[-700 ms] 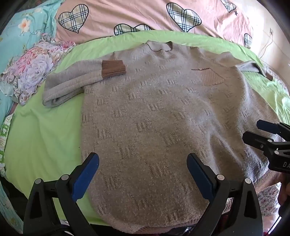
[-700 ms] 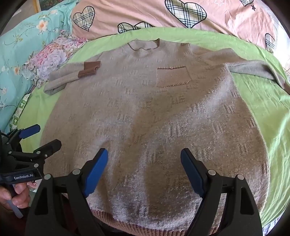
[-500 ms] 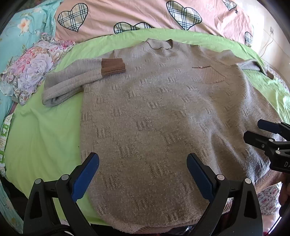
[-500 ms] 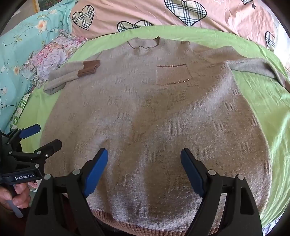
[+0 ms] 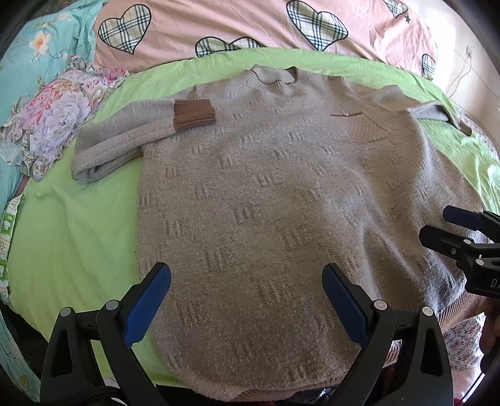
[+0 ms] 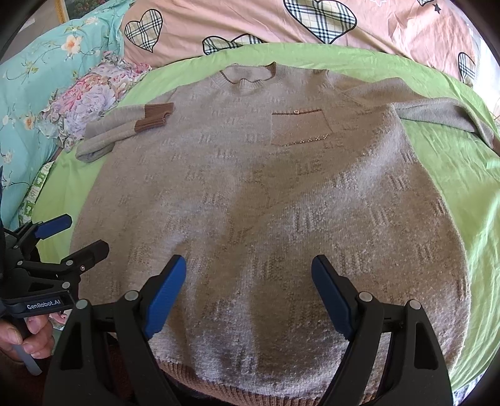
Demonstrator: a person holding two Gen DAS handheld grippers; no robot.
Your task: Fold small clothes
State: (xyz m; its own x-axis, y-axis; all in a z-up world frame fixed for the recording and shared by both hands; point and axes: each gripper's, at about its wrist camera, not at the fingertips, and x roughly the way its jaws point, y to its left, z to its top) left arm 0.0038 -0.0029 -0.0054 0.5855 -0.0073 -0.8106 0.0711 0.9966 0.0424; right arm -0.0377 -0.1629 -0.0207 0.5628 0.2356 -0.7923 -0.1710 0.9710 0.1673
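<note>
A grey-brown knit sweater (image 5: 281,203) lies flat, front up, on a green sheet (image 5: 72,237), collar far, hem near. It fills the right wrist view too (image 6: 265,193). Its left sleeve (image 5: 125,140) is folded inward, brown cuff (image 5: 193,115) on the chest. Its right sleeve (image 6: 437,115) stretches out to the right. My left gripper (image 5: 247,290) is open and empty above the hem's left part. My right gripper (image 6: 248,281) is open and empty above the hem's middle. Each gripper shows at the edge of the other's view (image 6: 72,234) (image 5: 437,225).
A floral cloth bundle (image 5: 47,118) lies left of the folded sleeve. A pink quilt with plaid hearts (image 5: 250,25) lies beyond the collar. A turquoise floral pillow (image 6: 37,78) is at the far left. Bare green sheet lies on both sides of the sweater.
Both grippers have drifted slightly back toward the hem. Both stay open. The sweater has not moved.
</note>
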